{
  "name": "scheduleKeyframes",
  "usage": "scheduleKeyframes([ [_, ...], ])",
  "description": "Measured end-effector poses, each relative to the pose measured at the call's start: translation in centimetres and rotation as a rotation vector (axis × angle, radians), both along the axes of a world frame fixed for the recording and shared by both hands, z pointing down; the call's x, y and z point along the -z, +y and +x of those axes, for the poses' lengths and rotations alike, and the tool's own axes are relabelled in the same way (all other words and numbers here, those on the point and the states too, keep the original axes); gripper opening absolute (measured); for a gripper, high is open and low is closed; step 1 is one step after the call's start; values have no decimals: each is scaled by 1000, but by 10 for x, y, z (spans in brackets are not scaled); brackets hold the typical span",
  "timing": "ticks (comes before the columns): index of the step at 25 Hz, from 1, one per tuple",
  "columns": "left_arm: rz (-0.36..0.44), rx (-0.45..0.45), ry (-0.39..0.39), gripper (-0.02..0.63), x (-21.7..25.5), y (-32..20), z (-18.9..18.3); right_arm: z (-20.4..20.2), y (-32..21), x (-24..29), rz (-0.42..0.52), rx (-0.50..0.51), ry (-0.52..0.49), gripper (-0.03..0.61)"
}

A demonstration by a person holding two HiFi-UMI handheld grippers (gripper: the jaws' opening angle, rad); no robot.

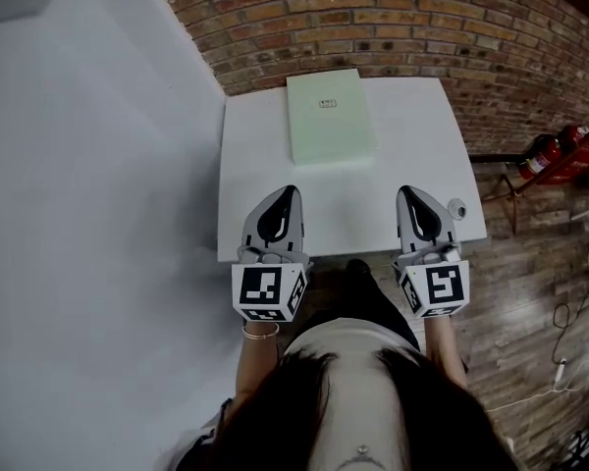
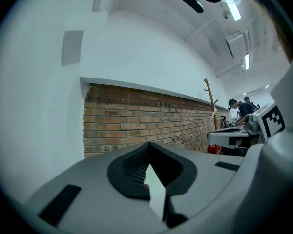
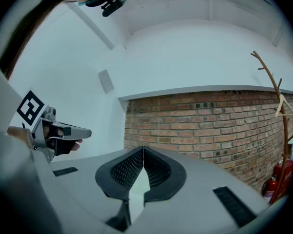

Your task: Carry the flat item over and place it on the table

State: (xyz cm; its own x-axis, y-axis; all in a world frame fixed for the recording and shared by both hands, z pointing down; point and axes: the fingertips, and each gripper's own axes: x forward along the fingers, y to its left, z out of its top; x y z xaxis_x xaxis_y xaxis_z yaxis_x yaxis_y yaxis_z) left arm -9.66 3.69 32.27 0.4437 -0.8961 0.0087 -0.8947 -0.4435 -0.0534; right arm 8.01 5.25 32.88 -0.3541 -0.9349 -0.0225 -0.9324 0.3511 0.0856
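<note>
flat item [image 1: 331,117] lies on table [image 1: 412,204], beyond both grippers.

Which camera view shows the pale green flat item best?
The head view: the pale green flat item lies whole on the white table, at its far edge. Both gripper views look toward the brick wall and do not clearly show it.
</note>
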Motion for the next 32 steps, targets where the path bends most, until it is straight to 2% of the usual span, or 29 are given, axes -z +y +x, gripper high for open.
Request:
scheduleKeyframes([
  [20, 117, 27, 2, 11, 8, 88, -11, -2, 88, 9, 54, -48, 22, 40],
  [32, 126, 30, 15, 11, 8, 102, -20, -10, 102, 12, 64, -47, 32, 38],
])
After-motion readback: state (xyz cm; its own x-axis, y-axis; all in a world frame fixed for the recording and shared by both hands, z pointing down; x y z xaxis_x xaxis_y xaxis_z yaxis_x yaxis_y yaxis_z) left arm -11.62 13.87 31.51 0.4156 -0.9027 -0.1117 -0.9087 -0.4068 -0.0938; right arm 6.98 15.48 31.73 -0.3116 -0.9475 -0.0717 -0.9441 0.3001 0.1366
